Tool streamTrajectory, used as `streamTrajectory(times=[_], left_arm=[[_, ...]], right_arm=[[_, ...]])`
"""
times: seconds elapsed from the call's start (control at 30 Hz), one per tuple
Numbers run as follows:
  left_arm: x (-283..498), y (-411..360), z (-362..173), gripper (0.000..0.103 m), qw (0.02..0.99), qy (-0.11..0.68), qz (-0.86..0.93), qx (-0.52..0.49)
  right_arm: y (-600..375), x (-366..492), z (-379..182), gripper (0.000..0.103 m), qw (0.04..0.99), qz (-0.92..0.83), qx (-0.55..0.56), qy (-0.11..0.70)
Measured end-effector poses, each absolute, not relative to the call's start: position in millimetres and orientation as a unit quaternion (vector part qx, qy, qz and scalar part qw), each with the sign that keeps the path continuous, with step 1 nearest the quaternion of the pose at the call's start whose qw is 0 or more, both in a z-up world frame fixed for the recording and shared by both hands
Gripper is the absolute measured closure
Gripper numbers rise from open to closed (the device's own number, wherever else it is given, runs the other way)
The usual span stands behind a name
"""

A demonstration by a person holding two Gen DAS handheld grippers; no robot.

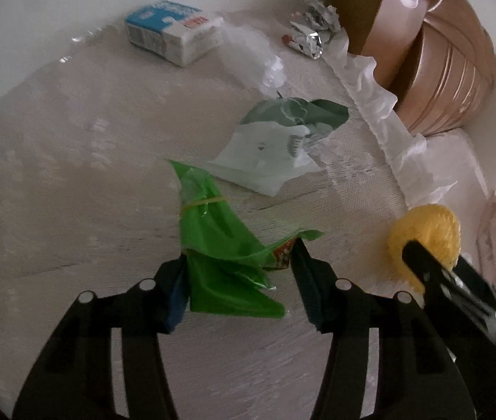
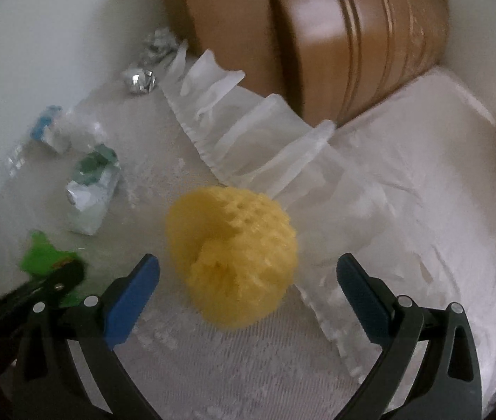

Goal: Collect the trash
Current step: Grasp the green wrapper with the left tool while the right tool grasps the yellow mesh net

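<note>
I see one brown headboard (image 2: 335, 35) at the bed's far edge, one lace bedspread (image 1: 73, 192). One green wrapper (image 1: 220, 245), long axis running away from me, sits mid-bed, pinched by my left gripper (image 1: 237, 262). My right gripper (image 2: 248, 280) stands wide around one yellow foam net (image 2: 234, 259), untouched

Bright green wrapper (image 1: 220, 245), yellow foam net (image 2: 234, 259), blue-and-white carton (image 1: 172, 31), silver foil (image 1: 309, 40), blue-padded fingers (image 2: 132, 301)
</note>
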State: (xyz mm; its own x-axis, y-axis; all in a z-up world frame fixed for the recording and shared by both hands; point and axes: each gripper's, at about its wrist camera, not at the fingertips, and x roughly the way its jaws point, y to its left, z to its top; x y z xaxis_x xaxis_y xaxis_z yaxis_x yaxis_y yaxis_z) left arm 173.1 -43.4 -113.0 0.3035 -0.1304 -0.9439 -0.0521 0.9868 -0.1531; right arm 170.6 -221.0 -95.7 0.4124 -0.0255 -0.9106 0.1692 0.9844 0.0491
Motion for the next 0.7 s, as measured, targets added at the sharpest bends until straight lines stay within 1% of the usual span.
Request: streamTrajectory(times=[0.03, 0.07, 0.1, 0.2, 0.3, 0.37, 0.7], left_arm=[[170, -39, -110, 0.051, 0.806, 0.588, -0.021, -0.071], [167, -35, -108, 0.051, 0.807, 0.586, -0.018, -0.067], [164, -30, -106, 0.051, 0.808, 0.586, -0.013, -0.062], [149, -17, -99, 0.051, 0.812, 0.581, -0.016, -0.054], [130, -9, -91, 0.051, 0.818, 0.574, -0.022, -0.044], [121, -9, -87, 0.051, 0.822, 0.568, -0.026, -0.032], [71, -27, -58, 0.051, 0.836, 0.545, -0.068, 0.004]], right_arm=[[-219, 171, -96, 0.023, 0.836, -0.051, 0.068, 0.542], [-218, 172, -97, 0.035, 0.836, -0.048, 0.07, 0.543], [-217, 171, -97, 0.039, 0.835, -0.045, 0.072, 0.543], [-213, 166, -94, 0.061, 0.835, -0.04, 0.079, 0.543], [-211, 153, -87, 0.067, 0.838, -0.03, 0.088, 0.537], [-210, 144, -83, 0.069, 0.841, -0.027, 0.091, 0.532], [-233, 82, -56, 0.069, 0.856, -0.022, 0.123, 0.503]])
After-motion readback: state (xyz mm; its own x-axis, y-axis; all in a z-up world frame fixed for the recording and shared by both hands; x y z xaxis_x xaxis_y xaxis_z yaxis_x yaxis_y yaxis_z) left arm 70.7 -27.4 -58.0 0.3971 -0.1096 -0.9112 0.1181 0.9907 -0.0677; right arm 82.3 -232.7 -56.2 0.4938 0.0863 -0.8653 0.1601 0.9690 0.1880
